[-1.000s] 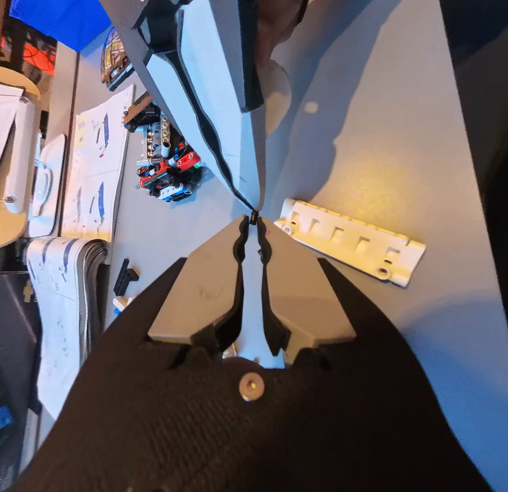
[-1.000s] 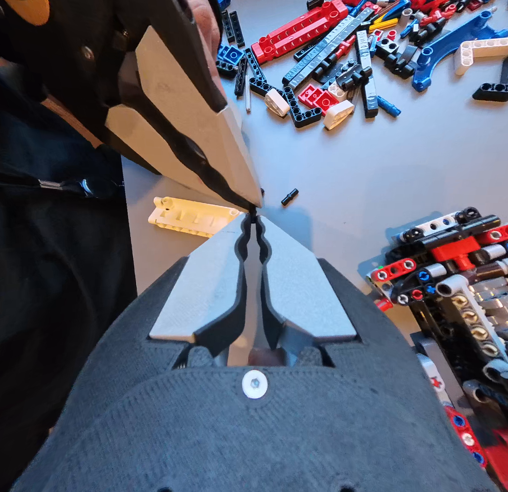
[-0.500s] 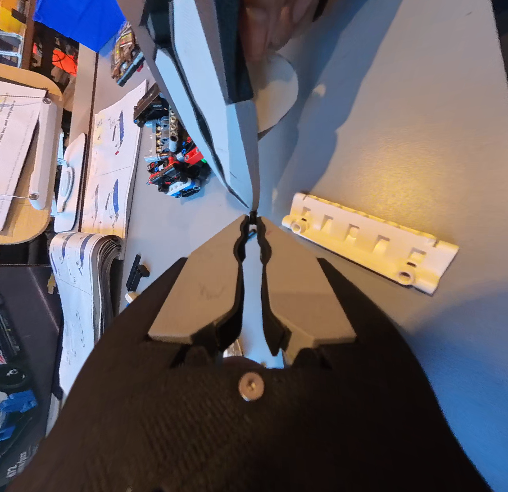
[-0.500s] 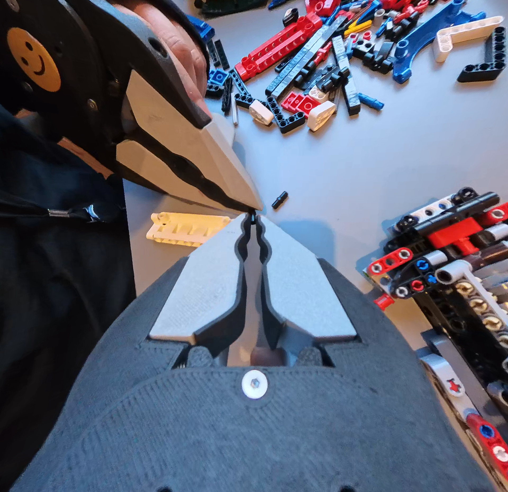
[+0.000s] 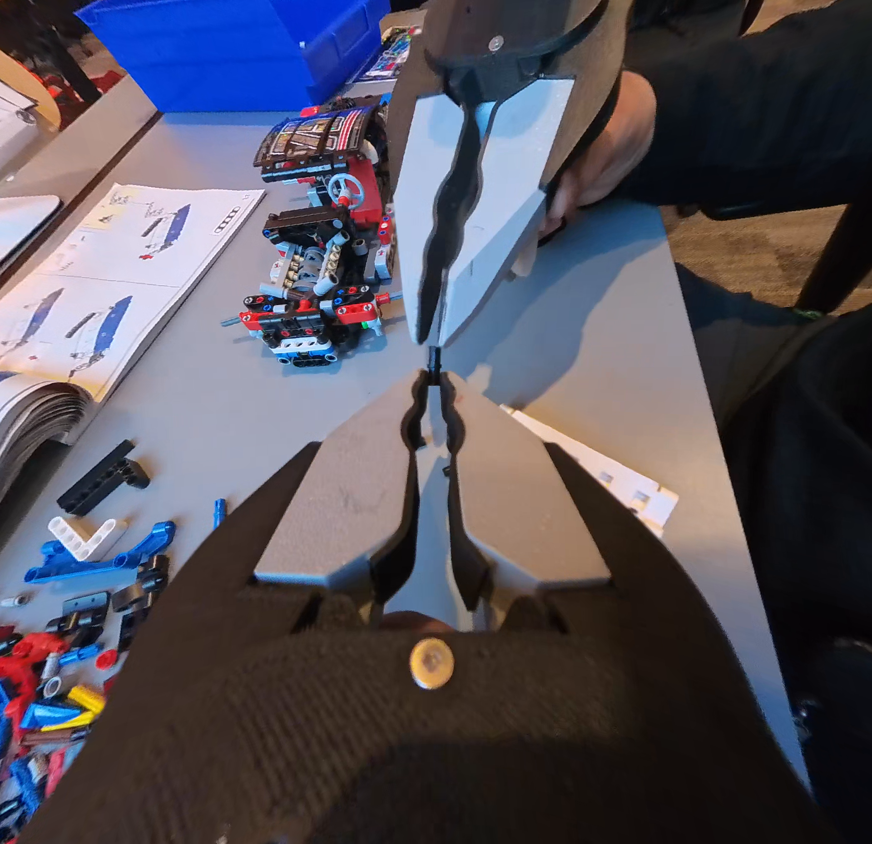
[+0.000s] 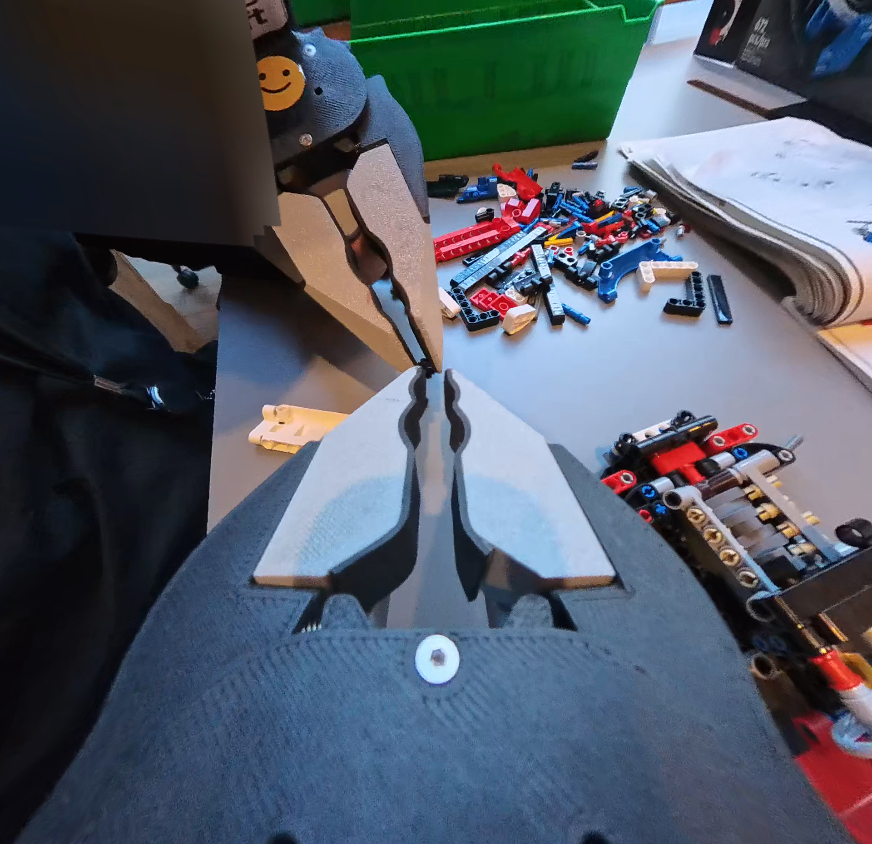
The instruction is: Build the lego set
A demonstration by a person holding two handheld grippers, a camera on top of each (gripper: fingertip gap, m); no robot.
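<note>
Nearest, low in the left wrist view: left tool (image 5: 433, 379), tips tight together on the tiny black pin (image 5: 433, 360). Holds it by the bottom end, pointing up, in the air over the gray counter (image 5: 590, 331).

Just above the pin: right tool (image 5: 427, 339), pointing down from the top of the frame, tips a little apart now. No longer pinches the pin, as it did half a second ago. Looks like a hand-over just done: pin passed from the right tool to the left one. Good for the build, probably, with the right tool free to fetch or steady something else. Needs care, though, with such a small pin and so little of it in the grip.

Other changes from the earlier frames:
- Whole picture turned. Counter on its side before, flat and level now.
- White panel (image 5: 627, 491) at middle right before, now at lower right, half hidden behind the left tool. Lies flat on the counter, near the edge.

Farther back, middle of the left wrist view: half-built car (image 5: 316, 274), red, black and gray, untouched. Beside it, at the left: open instruction book (image 5: 118, 264). At lower left: loose pieces (image 5: 94, 562) in a heap. Far back at upper left: blue bin (image 5: 226, 43). In the right wrist view, at the top: green bin (image 6: 495, 76).
</note>
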